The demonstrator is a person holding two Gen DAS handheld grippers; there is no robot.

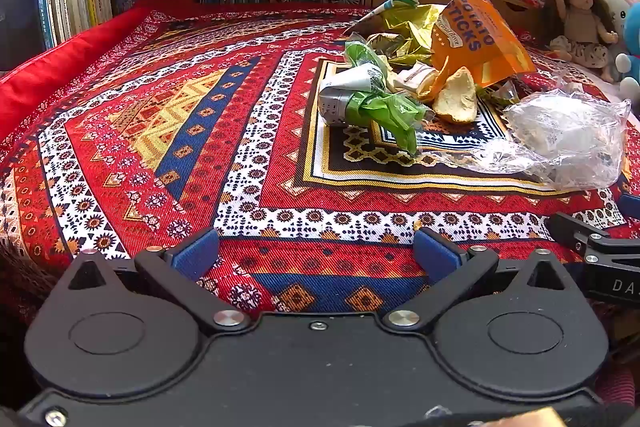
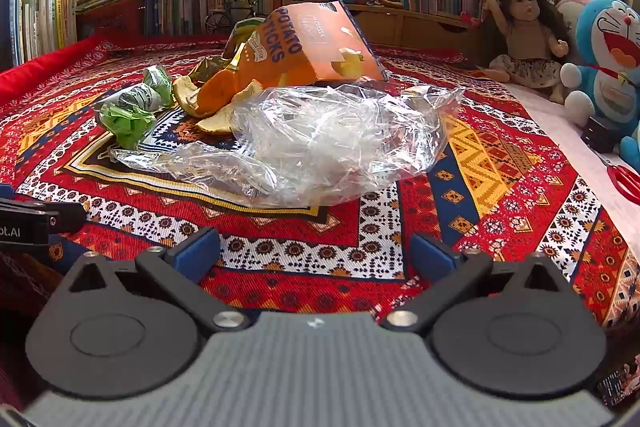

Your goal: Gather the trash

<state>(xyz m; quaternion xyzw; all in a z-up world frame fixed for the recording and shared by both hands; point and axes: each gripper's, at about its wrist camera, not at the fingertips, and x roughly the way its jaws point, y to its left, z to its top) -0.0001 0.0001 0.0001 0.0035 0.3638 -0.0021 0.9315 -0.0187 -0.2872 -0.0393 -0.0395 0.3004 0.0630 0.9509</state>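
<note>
Your trash pile sits mid-cloth: an orange bag (image 2: 316, 43) reading "POTATO STICKS", orange peel (image 2: 212, 95), a green wrapper (image 1: 380, 103) and, nearest you, a crumpled clear plastic bag (image 2: 320, 143). Both your left gripper (image 1: 316, 251) and right gripper (image 2: 314, 251) are spread wide with nothing between the fingers, low over bare patterned tablecloth (image 1: 160, 131) short of the pile. The green wrapper's print is too small to read.

Orange snack bag (image 2: 316, 43); red geometric-patterned cloth (image 1: 200, 131); peel (image 1: 456, 101) pale, possibly orange.
</note>
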